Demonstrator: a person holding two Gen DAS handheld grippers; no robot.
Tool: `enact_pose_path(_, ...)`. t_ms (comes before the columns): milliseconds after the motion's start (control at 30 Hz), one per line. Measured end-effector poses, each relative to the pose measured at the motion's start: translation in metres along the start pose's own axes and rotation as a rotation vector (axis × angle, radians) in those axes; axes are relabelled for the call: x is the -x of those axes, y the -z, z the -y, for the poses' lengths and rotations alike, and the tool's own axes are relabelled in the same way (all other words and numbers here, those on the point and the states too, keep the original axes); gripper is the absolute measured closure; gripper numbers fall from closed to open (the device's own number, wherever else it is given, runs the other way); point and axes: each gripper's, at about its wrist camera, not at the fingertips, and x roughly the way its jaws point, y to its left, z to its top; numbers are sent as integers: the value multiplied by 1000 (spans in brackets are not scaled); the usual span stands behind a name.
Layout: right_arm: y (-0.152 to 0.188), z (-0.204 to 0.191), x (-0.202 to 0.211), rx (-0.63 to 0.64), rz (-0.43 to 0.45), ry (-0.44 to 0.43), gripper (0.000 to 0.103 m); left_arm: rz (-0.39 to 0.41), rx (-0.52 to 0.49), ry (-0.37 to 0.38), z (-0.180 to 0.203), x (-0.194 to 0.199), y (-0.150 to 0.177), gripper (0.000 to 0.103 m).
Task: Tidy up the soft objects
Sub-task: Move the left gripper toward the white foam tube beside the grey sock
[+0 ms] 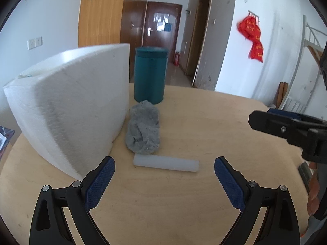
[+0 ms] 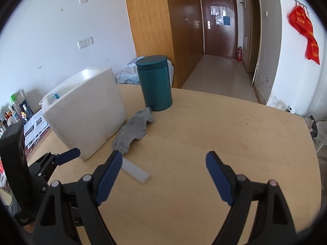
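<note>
On the table (image 1: 184, 204), your left gripper (image 1: 164, 170) and right gripper (image 2: 163, 164) hover spread, empty, near the sock (image 1: 143, 130).

My left gripper (image 1: 164, 168) is black with blue cross-hatched pads (image 1: 100, 185); the table (image 1: 204, 122) is pale tan wood; the box (image 1: 67, 106) is white; the can (image 1: 150, 77) is teal; the sock (image 1: 143, 130) is speckled grey; the tube (image 1: 165, 163) is milky white.
</note>
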Motion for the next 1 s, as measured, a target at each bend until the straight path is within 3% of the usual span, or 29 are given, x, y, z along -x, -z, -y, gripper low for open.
enact_pose_path(400, -6, 16, -27, -17, -38, -36, 16, -102, 56, -74, -14, -41, -7, 6)
enact_pose_path(633, -6, 25, -36, -26, -52, -40, 16, -148, 40, -131, -9, -58, -6, 8)
enact_pose_path(933, -10, 31, -50, -31, -85, -36, 16, -202, 53, -169, -18, -75, -3, 19)
enact_pose_path(1000, -9, 33, -49, -33, -81, -40, 16, -210, 48, -160, -17, -78, -3, 27)
